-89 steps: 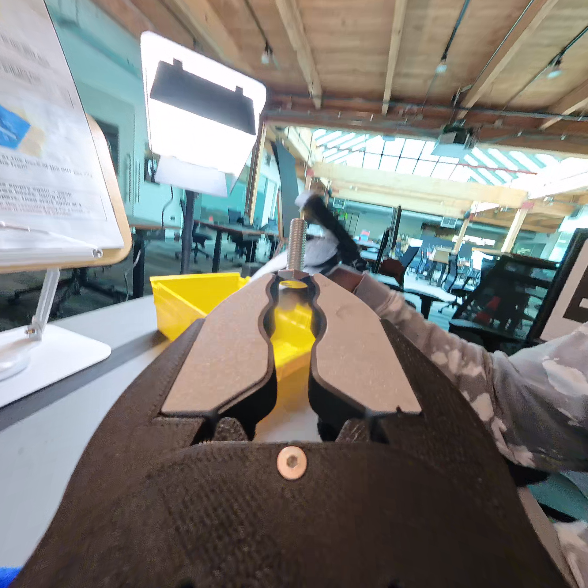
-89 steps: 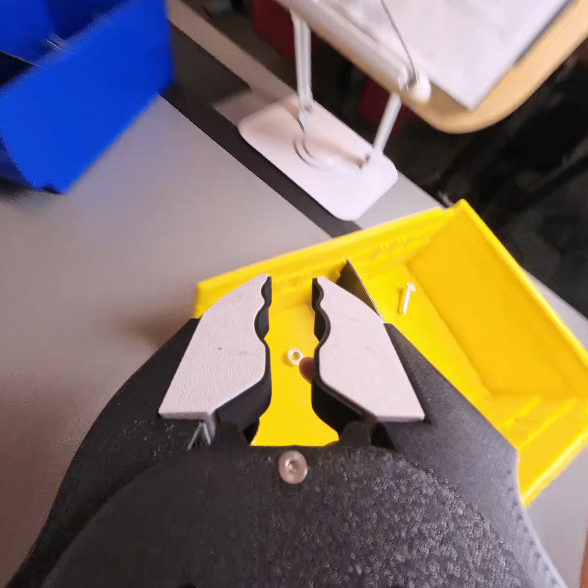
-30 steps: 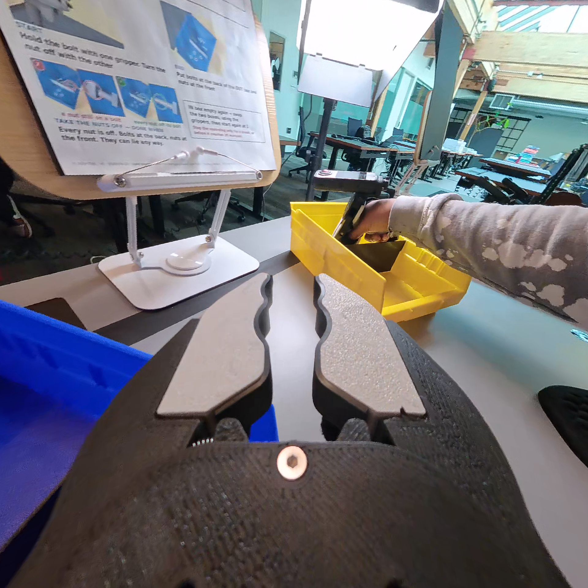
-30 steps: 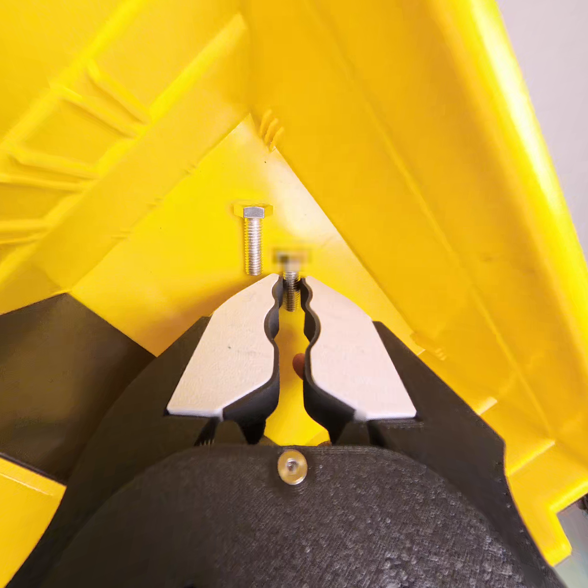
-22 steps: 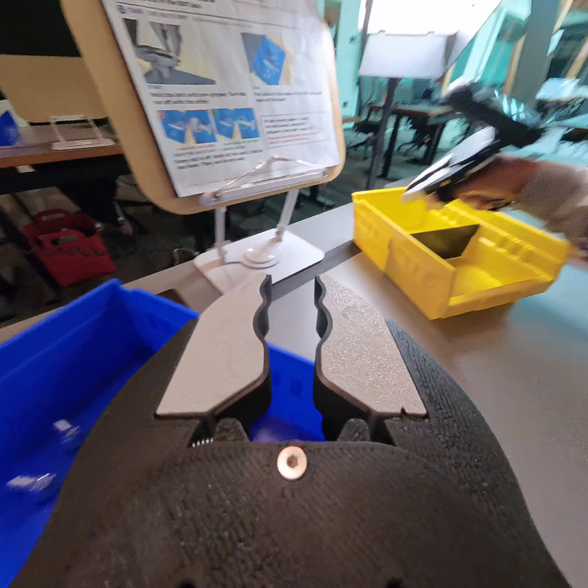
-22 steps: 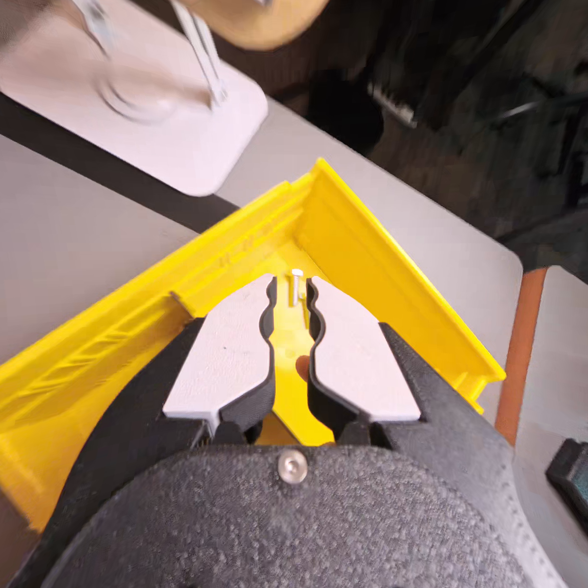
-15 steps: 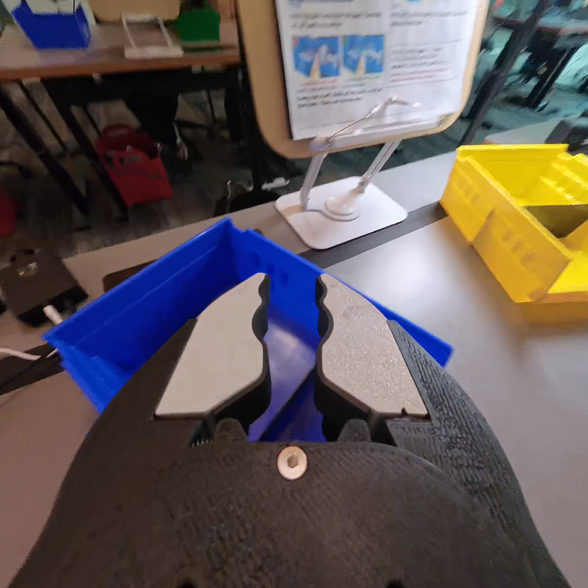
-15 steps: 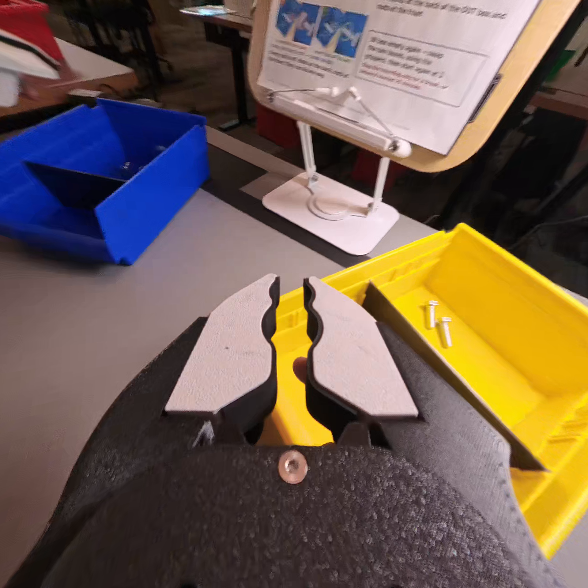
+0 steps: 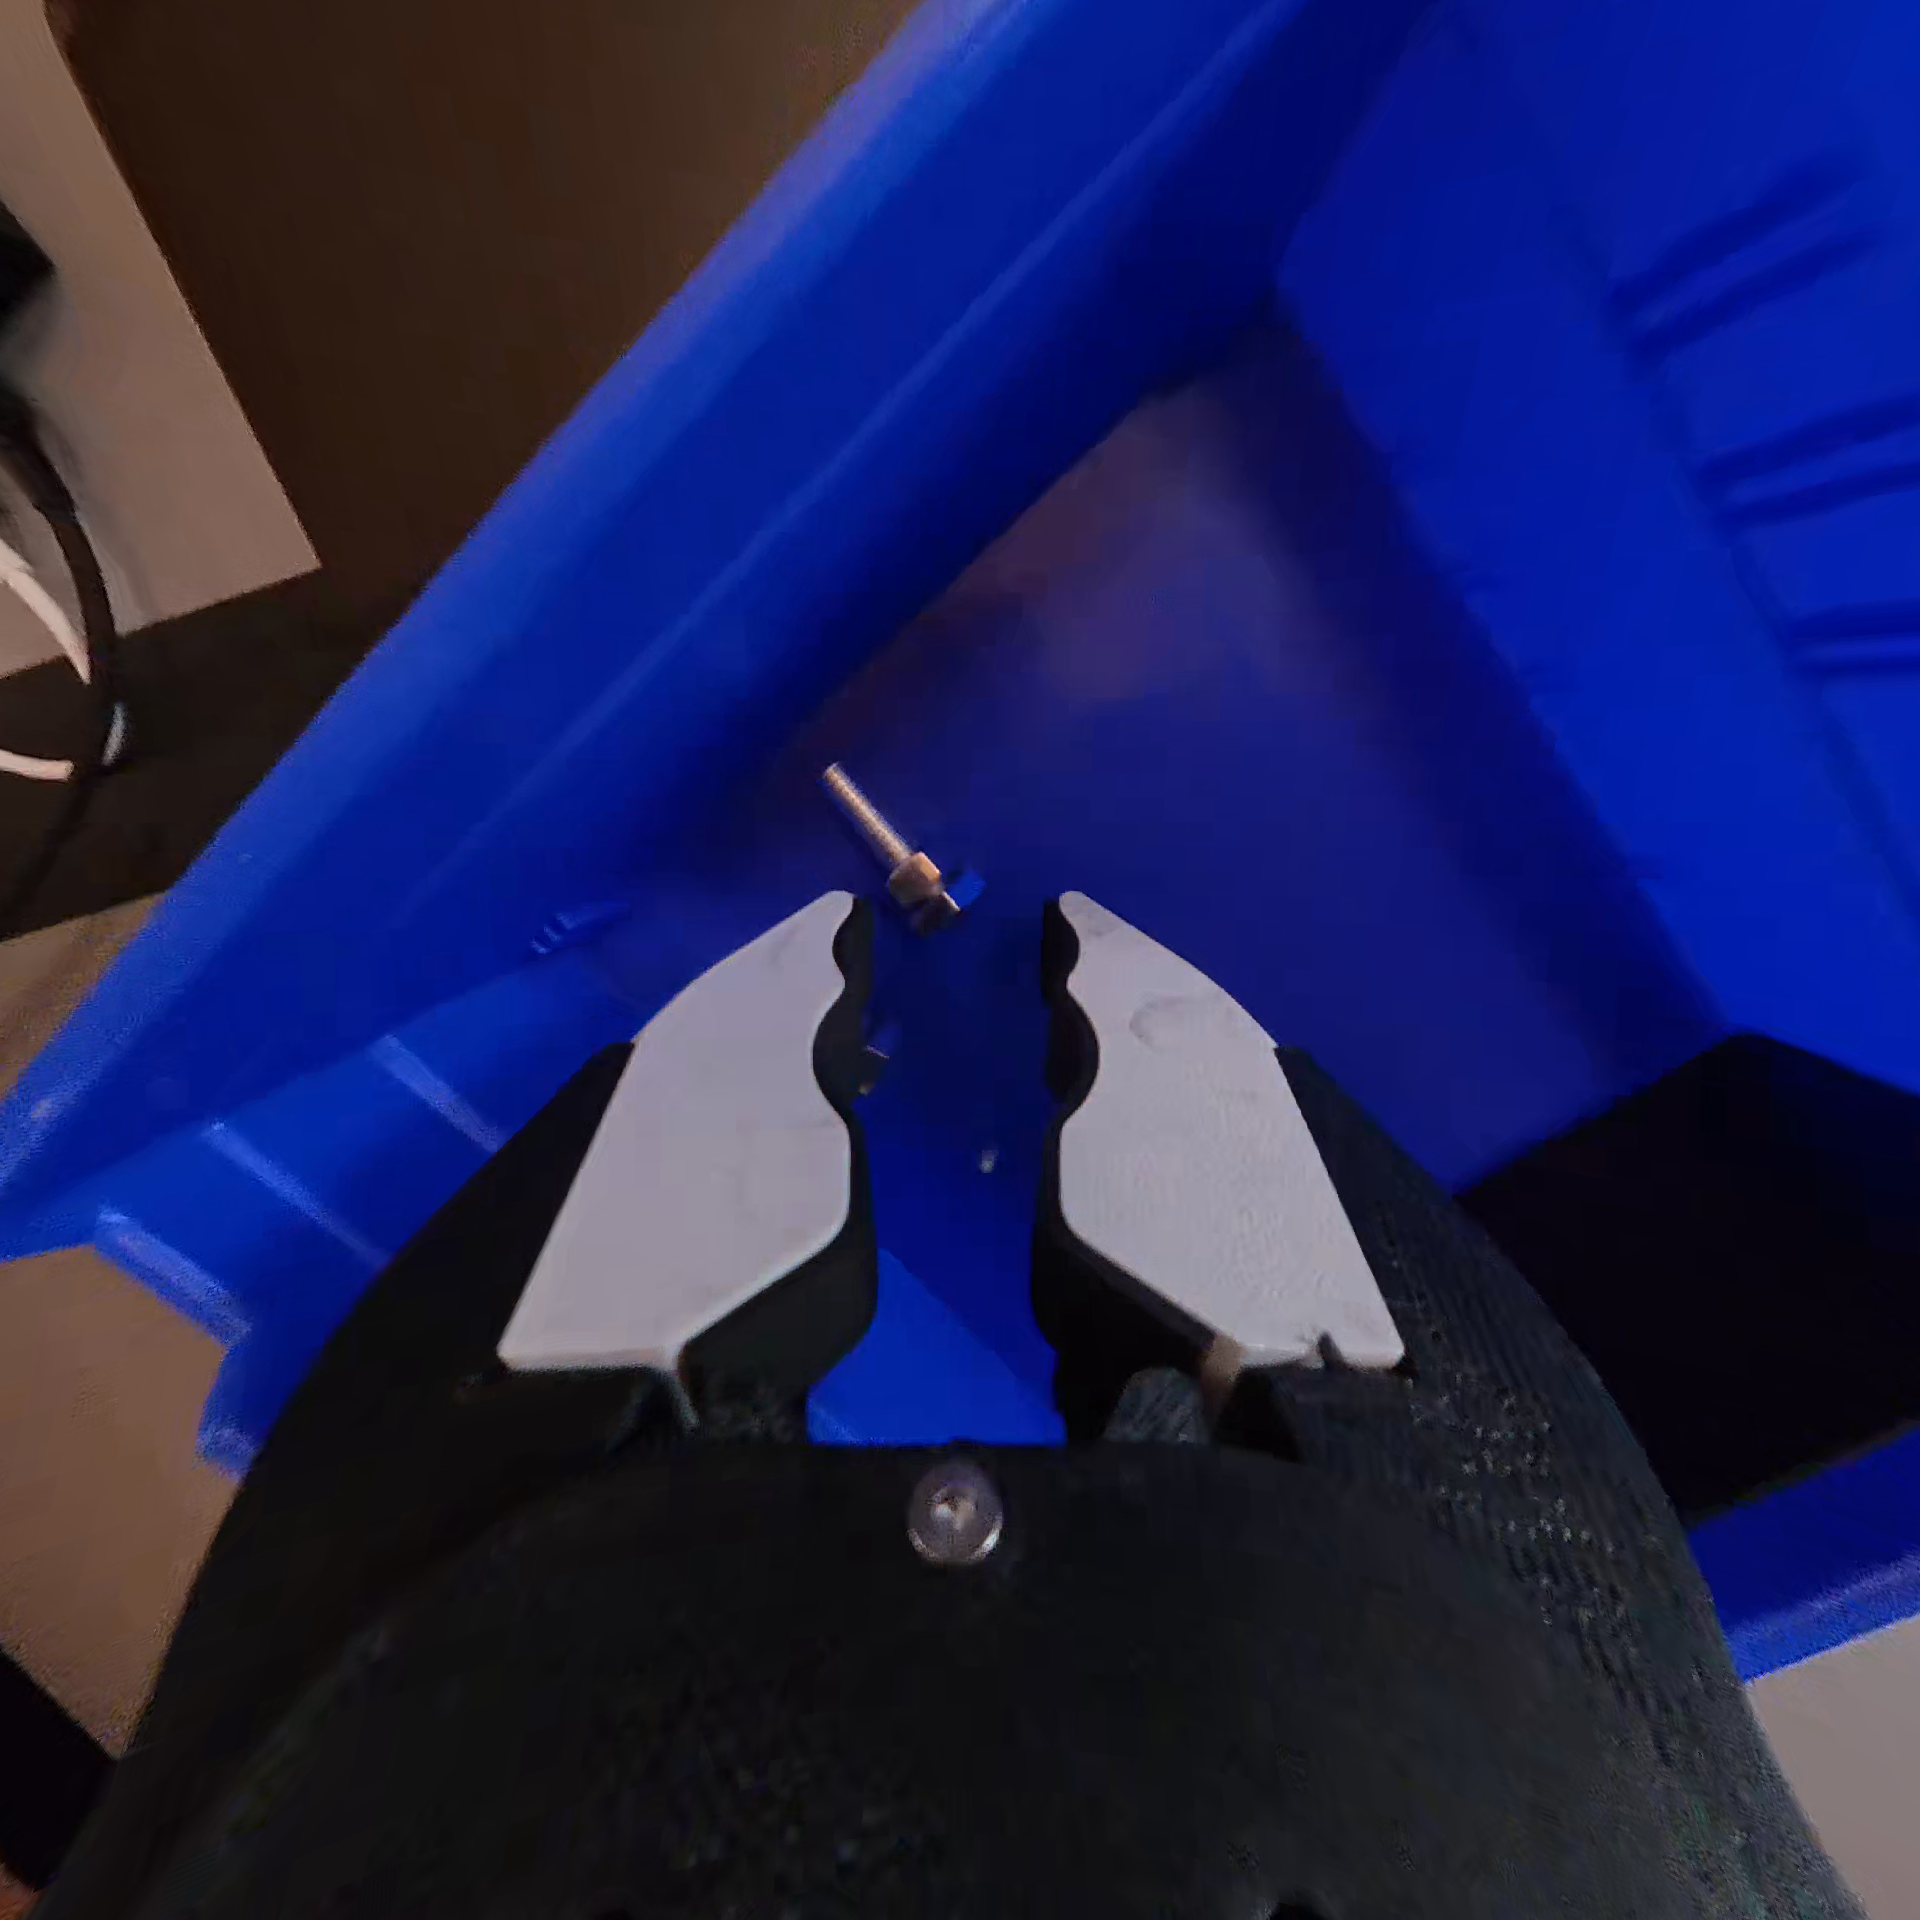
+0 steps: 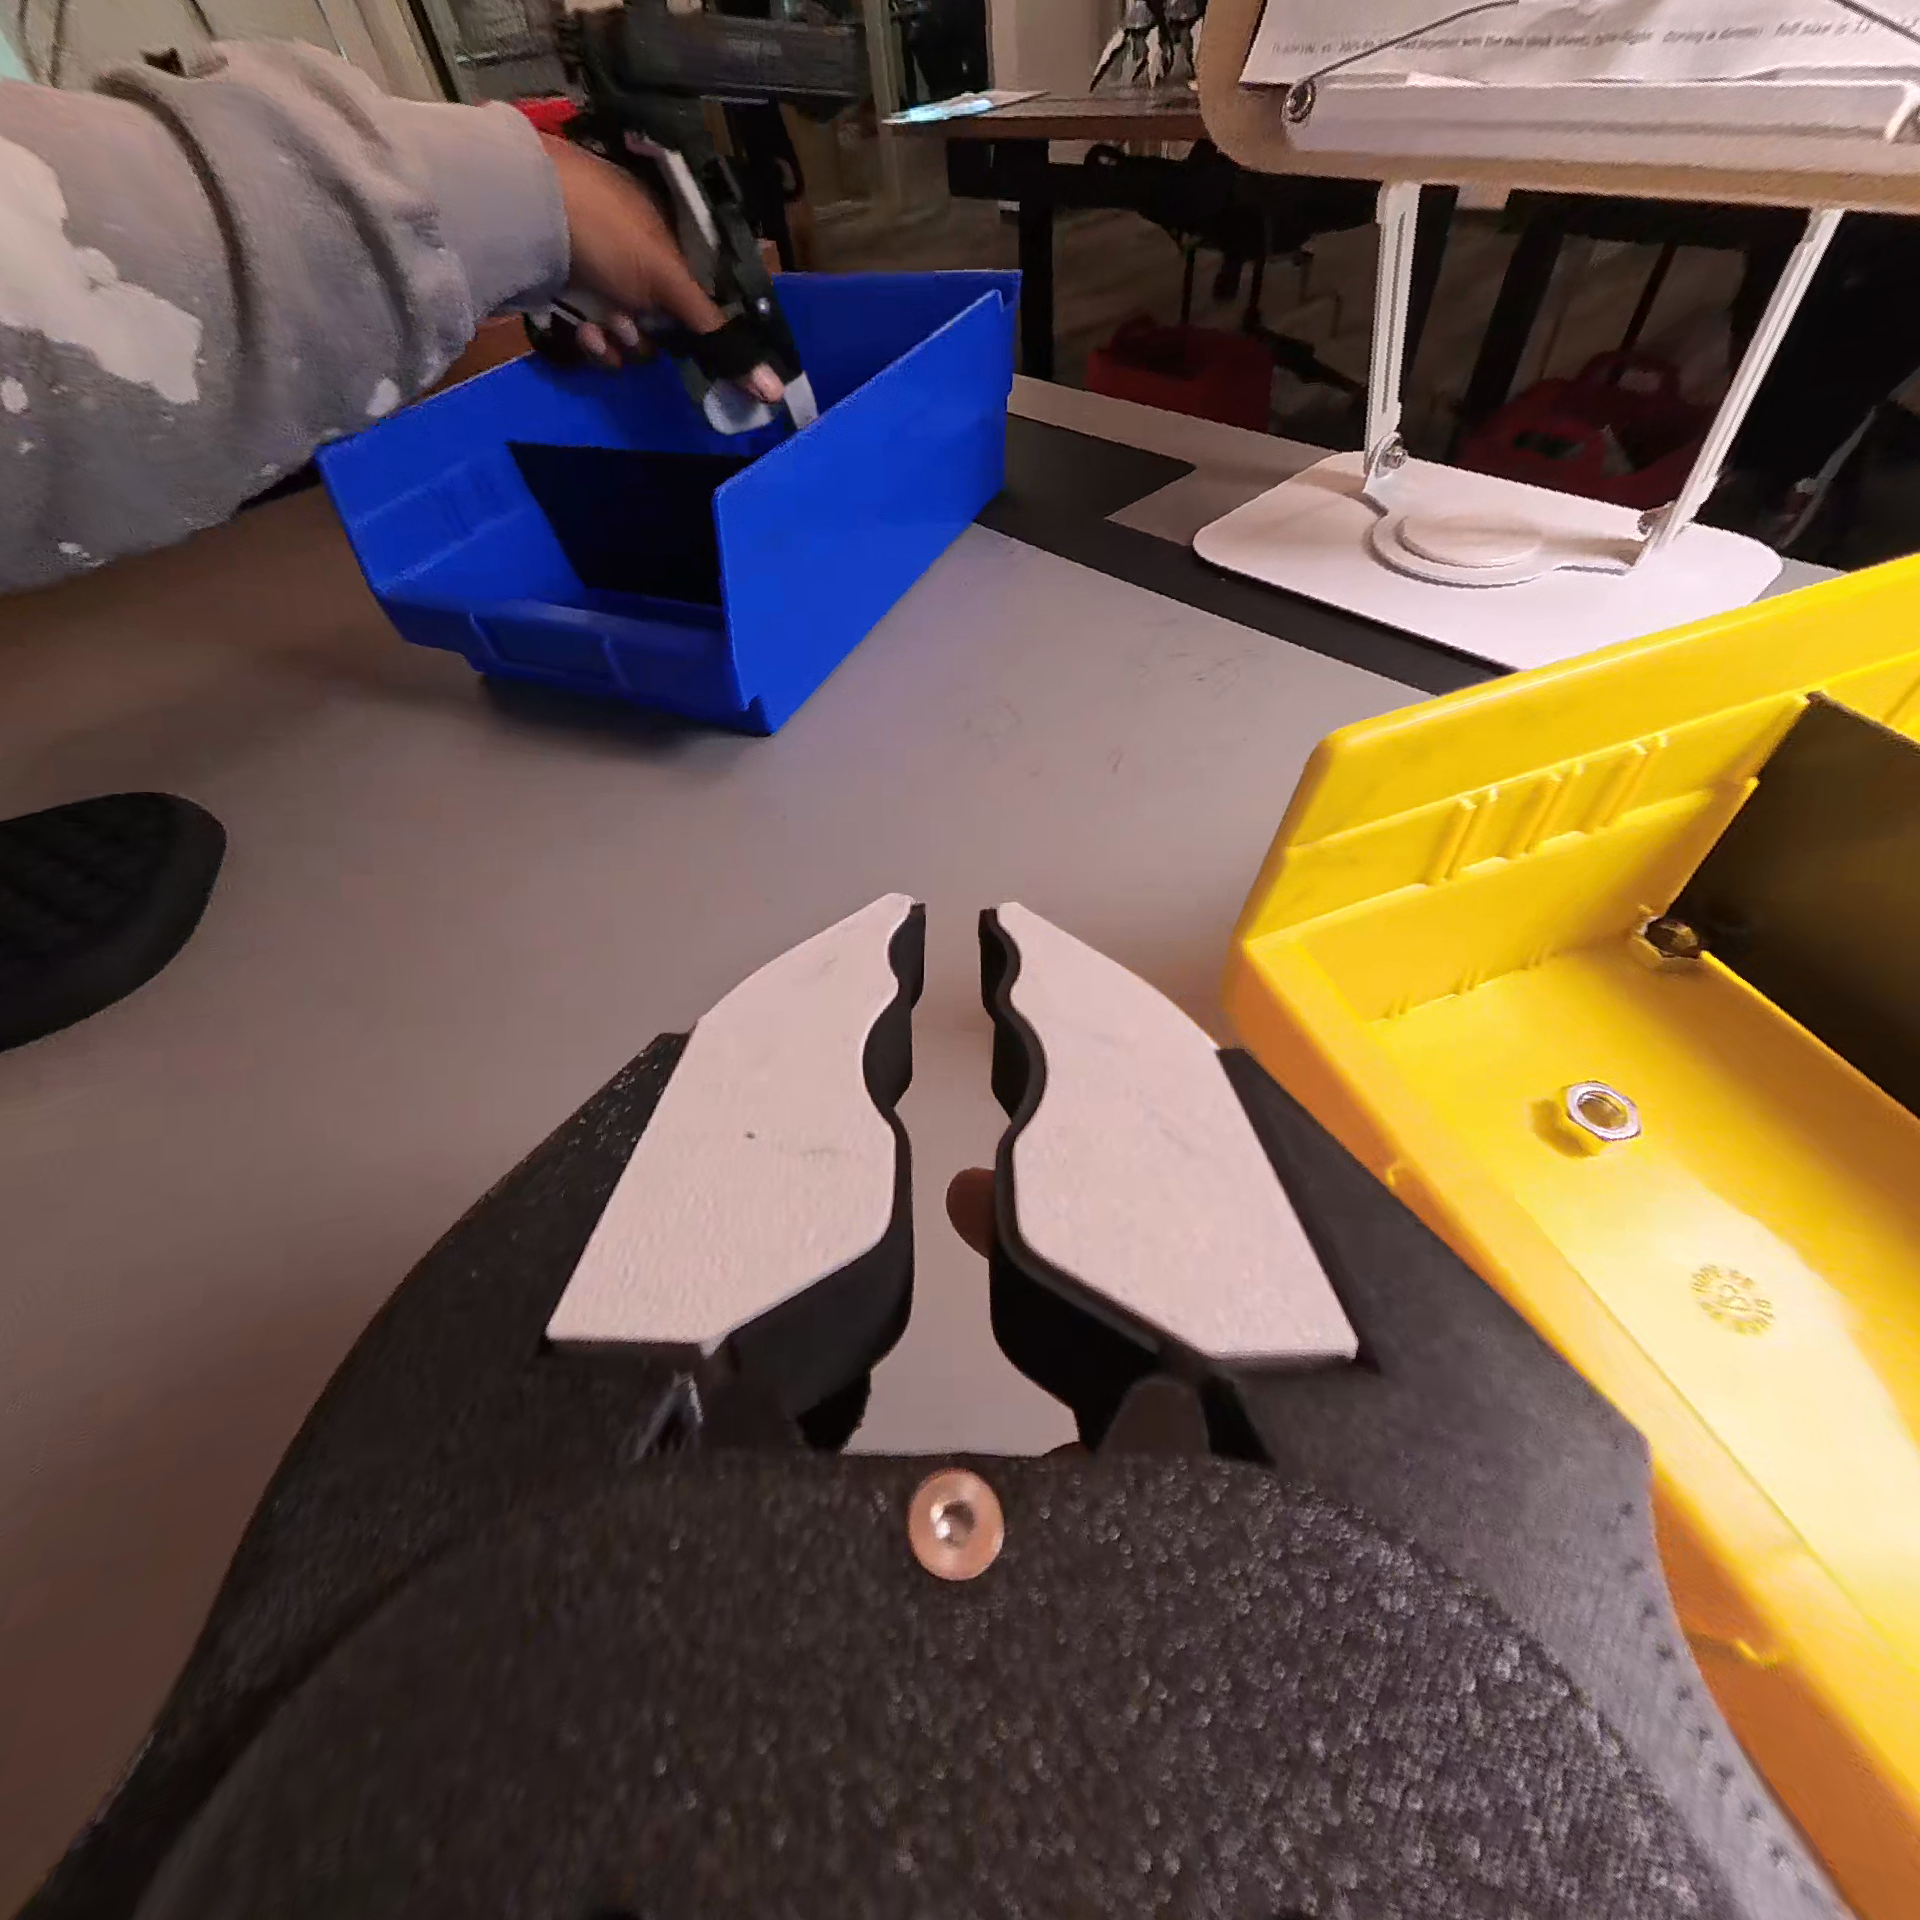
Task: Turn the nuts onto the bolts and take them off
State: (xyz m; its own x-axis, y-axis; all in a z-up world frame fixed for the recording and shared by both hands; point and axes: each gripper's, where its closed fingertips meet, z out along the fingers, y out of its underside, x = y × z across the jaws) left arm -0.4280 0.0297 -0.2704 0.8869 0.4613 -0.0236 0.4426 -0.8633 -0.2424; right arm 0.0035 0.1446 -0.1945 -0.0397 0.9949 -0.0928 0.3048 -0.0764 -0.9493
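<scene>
Left wrist view puts my left gripper [image 9: 948, 902] inside the blue bin [image 9: 644, 582], jaws spread, a bolt [image 9: 889, 847] with its nut just beyond the tips. My right gripper [image 10: 950, 912] hovers over the counter [image 10: 540, 914], jaws slightly parted and empty, beside the yellow bin [image 10: 1475, 821] holding a loose nut [image 10: 1601, 1112].

Left black gripper with grey-faced fingers [image 9: 951, 904] points steeply downward, its two fingers [image 9: 717, 1122] spread well apart with nothing between them. In the right wrist view a bare hand [image 10: 634, 275] out of a mottled grey sleeve [image 10: 239, 260] grips its handle. Right black gripper with grey-faced fingers [image 10: 951, 914] sits low and level, fingers nearly together, a narrow gap showing, holding nothing.
</scene>
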